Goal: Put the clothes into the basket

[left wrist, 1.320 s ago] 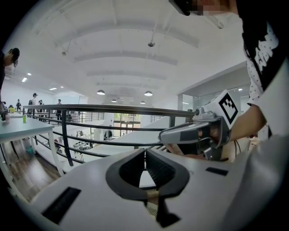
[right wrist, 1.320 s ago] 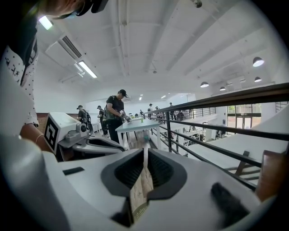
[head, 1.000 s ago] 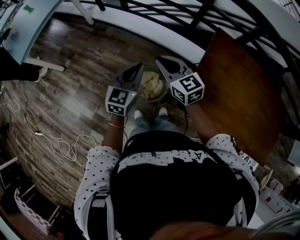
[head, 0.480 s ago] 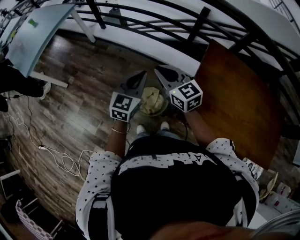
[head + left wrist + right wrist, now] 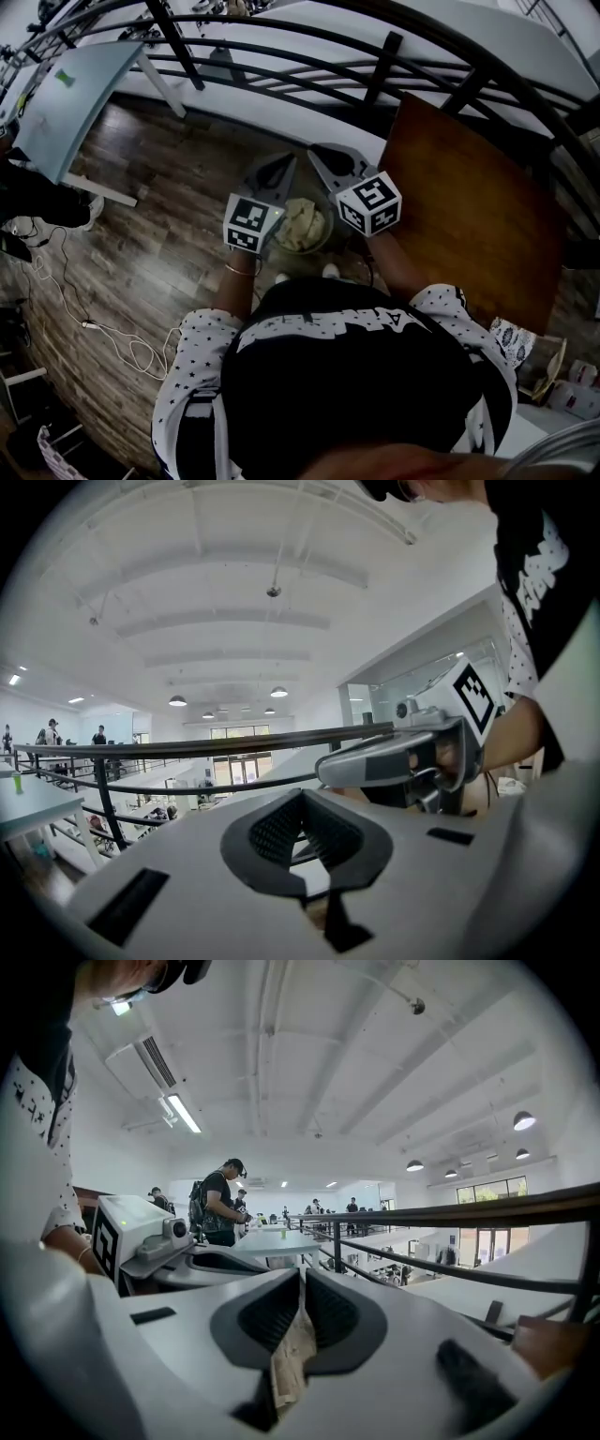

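— Head view?
— Both were held out forward, nearly level, side by side: left gripper and right gripper above the basket on the floor, beige clothes inside it.
— Left gripper view?
— Jaws pressed together.
— Right gripper view?
— Jaws pinched on a beige strip.

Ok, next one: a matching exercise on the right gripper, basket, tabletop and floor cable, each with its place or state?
1 right gripper; 2 basket; 3 brown tabletop; 4 white cable.
A lies on the wood floor, left side of head view. B shut on a beige strip. C holds pale cloth. D right side of head view.
Pairs: 1-B, 2-C, 3-D, 4-A.
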Motion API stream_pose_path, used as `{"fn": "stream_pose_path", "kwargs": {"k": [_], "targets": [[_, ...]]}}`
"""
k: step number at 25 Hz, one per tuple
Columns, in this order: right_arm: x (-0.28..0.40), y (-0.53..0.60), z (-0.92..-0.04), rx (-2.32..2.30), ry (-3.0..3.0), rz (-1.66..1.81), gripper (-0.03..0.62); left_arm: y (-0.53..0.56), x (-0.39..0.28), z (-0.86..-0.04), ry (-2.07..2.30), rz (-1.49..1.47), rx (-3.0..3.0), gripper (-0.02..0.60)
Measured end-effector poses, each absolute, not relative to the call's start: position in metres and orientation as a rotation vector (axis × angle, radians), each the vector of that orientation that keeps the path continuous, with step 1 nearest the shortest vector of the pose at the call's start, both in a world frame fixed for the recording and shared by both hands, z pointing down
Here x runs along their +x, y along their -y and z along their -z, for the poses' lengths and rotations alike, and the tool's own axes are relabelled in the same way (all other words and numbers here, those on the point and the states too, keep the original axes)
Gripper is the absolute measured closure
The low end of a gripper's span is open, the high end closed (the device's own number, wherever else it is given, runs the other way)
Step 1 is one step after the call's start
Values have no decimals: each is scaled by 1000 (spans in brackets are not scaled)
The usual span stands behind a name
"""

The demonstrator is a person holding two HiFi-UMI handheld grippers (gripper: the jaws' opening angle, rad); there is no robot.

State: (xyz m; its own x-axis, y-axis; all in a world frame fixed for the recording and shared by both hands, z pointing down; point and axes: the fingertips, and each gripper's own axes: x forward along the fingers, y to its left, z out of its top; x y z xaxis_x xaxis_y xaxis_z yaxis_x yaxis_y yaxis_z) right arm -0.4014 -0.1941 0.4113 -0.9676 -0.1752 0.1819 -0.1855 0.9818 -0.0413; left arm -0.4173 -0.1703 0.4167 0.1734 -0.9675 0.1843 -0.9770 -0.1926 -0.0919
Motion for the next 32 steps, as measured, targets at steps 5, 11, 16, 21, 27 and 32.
{"fn": "stream_pose_path", "kwargs": {"k": [5,11,16,21,27,32], "targets": [[-401,197,-398,293,2972,-79,556,174,-417,-410,1956,-314,2400,568],[-398,197,-389,303,2988,-56,557,175,-415,-403,1957,-269,2420,568],[-394,201,-387,315,2992,-38,559,179,-417,-392,1967,-158,2408,568],[-395,200,-386,326,2997,-32,559,177,-420,-391,1973,-173,2417,568],[-397,199,-384,320,3000,-35,559,178,-423,-390,1970,-175,2414,568],[-394,200,-385,315,3002,-40,559,180,-420,-392,1962,-175,2410,568]]}}
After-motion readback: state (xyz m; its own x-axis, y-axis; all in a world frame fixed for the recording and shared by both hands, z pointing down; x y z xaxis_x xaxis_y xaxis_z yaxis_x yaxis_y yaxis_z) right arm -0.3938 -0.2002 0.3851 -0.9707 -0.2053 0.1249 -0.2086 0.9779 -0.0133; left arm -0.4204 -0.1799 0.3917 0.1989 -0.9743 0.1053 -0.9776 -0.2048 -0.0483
